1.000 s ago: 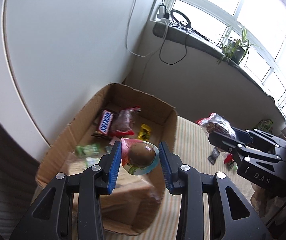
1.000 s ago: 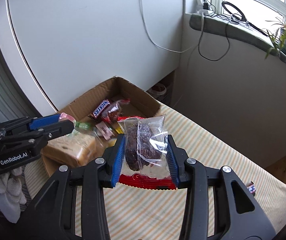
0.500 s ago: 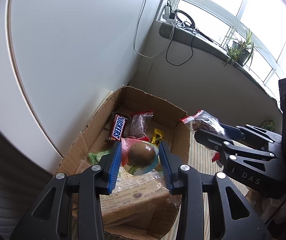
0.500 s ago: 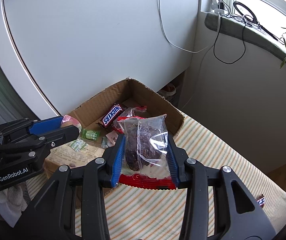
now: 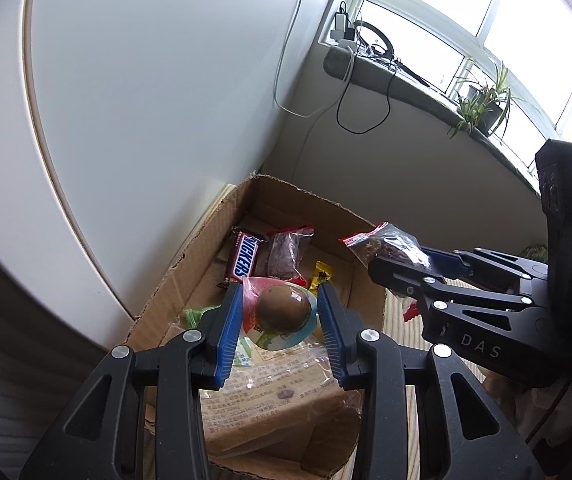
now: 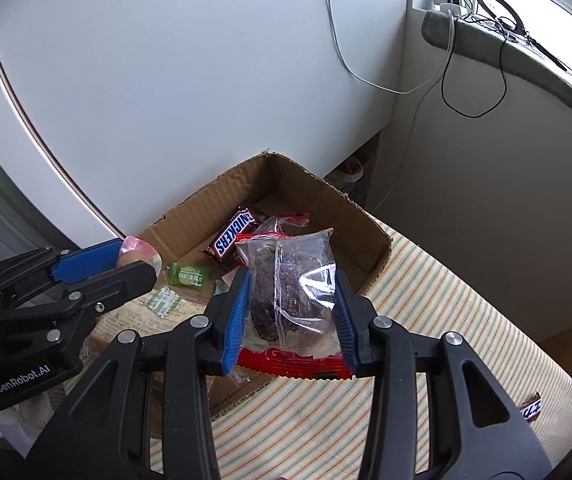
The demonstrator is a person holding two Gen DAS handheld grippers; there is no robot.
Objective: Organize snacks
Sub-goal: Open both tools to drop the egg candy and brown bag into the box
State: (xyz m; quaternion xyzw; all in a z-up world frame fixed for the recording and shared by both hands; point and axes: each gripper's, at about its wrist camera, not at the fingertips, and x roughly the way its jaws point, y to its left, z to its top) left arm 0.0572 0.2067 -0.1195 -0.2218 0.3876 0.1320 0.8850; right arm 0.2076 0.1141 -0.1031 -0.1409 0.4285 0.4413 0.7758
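My left gripper (image 5: pixel 280 312) is shut on a packaged brown egg (image 5: pixel 283 307) and holds it over the near half of the open cardboard box (image 5: pixel 202 248). In the right wrist view that gripper (image 6: pixel 124 258) sits at the left with the egg pack (image 6: pixel 138 252) between its blue pads. My right gripper (image 6: pixel 291 310) is shut on a clear bag of dark brown snack (image 6: pixel 289 284) with a red bottom edge, above the box's right wall (image 6: pixel 369 236). The same bag (image 5: pixel 385 244) shows at the right of the left wrist view.
Inside the box lie a Snickers bar (image 5: pixel 244 256), a second clear bag of brown snack (image 5: pixel 284 254), a yellow candy (image 5: pixel 321 274), green sachets (image 6: pixel 188 274) and a large bread pack (image 5: pixel 282 392). The striped cloth (image 6: pixel 425 320) carries another Snickers (image 6: pixel 529 408) at the far right. A white wall stands behind.
Both grippers have moved over the box, the right one coming in from the cloth toward the left with its bag. Both grips are unchanged.
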